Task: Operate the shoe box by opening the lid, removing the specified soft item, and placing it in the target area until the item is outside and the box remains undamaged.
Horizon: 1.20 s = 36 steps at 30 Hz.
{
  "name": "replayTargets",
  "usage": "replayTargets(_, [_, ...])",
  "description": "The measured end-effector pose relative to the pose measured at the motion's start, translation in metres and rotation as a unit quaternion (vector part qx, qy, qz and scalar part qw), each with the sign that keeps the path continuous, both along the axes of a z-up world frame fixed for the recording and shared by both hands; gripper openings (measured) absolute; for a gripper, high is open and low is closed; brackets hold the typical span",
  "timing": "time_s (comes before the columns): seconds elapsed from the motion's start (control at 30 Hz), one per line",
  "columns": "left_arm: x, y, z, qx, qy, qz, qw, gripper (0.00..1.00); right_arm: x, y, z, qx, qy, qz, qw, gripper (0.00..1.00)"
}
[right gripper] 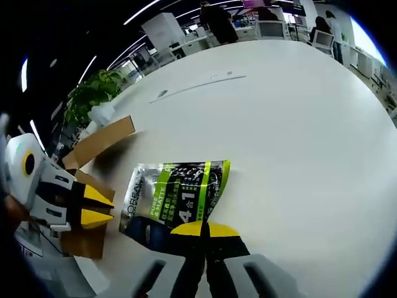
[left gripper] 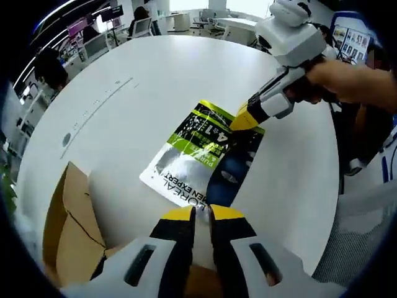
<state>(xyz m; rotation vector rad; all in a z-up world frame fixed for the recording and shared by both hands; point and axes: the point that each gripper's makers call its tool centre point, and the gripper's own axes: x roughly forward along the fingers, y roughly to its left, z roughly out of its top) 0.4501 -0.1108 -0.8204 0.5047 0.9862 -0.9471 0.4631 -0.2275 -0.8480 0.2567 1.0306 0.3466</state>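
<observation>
Left gripper view: left gripper (left gripper: 202, 214), jaws drawn nearly together with nothing between them, poised over the near edge of a flat green-and-silver sachet (left gripper: 201, 158) lying on the round white table (left gripper: 124, 105); open brown cardboard box (left gripper: 71, 223) just beside it; beyond, the right gripper (left gripper: 244, 121) touches the sachet's far edge, held by a hand (left gripper: 347, 81). Right gripper view: right gripper (right gripper: 203, 230), jaws closed on the sachet (right gripper: 177, 195) edge; box flap (right gripper: 99, 143) and left gripper (right gripper: 99, 208) alongside, potted plant (right gripper: 93, 93) farther off.
</observation>
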Motion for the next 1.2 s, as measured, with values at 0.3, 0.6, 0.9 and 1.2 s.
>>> replayTargets(0.3, [-0.001,-0.001,0.017,-0.029,-0.005,0.011,0.9995,0.09,-0.001,0.003,0.0,0.001,0.003,-0.006,1.0,0.0])
replayTargets(0.6, [0.0,0.008,0.037,-0.066,0.005,0.037,0.9971,0.1,0.002,0.008,0.001,0.004,0.003,-0.007,1.0,0.0])
replayTargets(0.9, [-0.002,0.024,0.054,-0.098,0.004,0.072,0.9926,0.11,0.005,0.016,0.001,0.004,0.004,-0.004,1.0,0.0])
replayTargets(1.2, [-0.005,0.053,0.071,-0.133,-0.008,0.115,0.9844,0.13,0.004,0.02,0.002,0.007,0.006,-0.008,0.9999,0.0])
